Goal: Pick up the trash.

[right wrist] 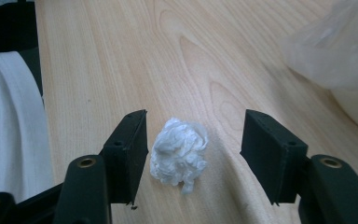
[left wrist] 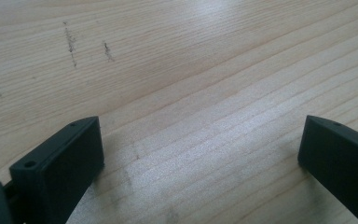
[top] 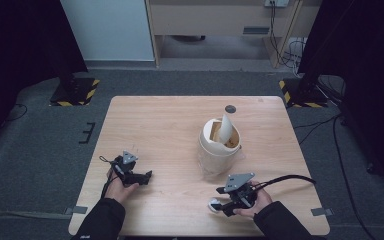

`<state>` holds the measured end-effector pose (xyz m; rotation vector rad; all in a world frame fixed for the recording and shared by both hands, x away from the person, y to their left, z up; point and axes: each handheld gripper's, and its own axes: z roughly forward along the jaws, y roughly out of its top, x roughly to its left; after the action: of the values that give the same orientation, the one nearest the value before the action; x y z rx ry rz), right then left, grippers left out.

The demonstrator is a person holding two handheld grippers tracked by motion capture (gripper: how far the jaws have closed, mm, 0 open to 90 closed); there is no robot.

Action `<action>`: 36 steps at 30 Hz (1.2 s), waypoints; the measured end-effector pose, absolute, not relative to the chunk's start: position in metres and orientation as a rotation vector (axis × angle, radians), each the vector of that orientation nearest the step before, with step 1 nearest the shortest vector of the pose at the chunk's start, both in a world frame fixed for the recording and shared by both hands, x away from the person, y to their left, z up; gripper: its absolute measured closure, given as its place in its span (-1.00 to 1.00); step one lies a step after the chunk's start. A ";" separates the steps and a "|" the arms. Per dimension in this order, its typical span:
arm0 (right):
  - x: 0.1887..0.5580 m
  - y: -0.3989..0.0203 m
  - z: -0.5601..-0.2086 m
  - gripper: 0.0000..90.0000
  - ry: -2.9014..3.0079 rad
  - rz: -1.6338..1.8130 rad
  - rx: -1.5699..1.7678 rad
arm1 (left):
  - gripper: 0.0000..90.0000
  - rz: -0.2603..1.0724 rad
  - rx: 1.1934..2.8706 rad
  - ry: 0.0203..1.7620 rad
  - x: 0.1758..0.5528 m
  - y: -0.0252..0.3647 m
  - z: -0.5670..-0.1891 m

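Note:
A crumpled white tissue wad [right wrist: 179, 151] lies on the wooden table [top: 165, 130] between the open jaws of my right gripper [right wrist: 193, 140], closer to the left jaw; contact is unclear. In the high view the wad [top: 214, 204] sits near the table's front edge, just left of the right gripper [top: 225, 202]. A small cream bin [top: 219, 150] with its swing lid tipped up and a clear liner stands behind it. My left gripper [top: 142, 176] rests low at the front left, open over bare wood [left wrist: 200, 140], holding nothing.
A small dark round disc [top: 230, 108] lies near the table's far edge. The bin's clear liner [right wrist: 340, 42] shows at the upper right of the right gripper view. Beyond the table are grey carpet, black stands with striped bases, and cables.

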<state>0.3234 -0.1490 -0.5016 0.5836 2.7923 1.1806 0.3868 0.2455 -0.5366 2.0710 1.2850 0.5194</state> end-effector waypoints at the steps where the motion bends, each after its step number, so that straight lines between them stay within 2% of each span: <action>1: 0.323 -0.149 -0.502 -0.05 2.797 1.179 0.582 | -1.00 0.520 2.071 1.285 0.387 0.246 -0.537; 26: 0.324 -0.145 -0.511 0.54 2.903 1.036 0.602 | -1.00 0.519 2.071 1.285 0.387 0.246 -0.537; 36: 0.330 -0.152 -0.494 0.56 2.815 1.127 0.638 | -1.00 0.520 2.071 1.285 0.387 0.245 -0.537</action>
<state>0.3298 -0.1524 -0.4942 0.6379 2.8151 1.1272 0.3868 0.2455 -0.5367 2.0710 1.2850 0.5195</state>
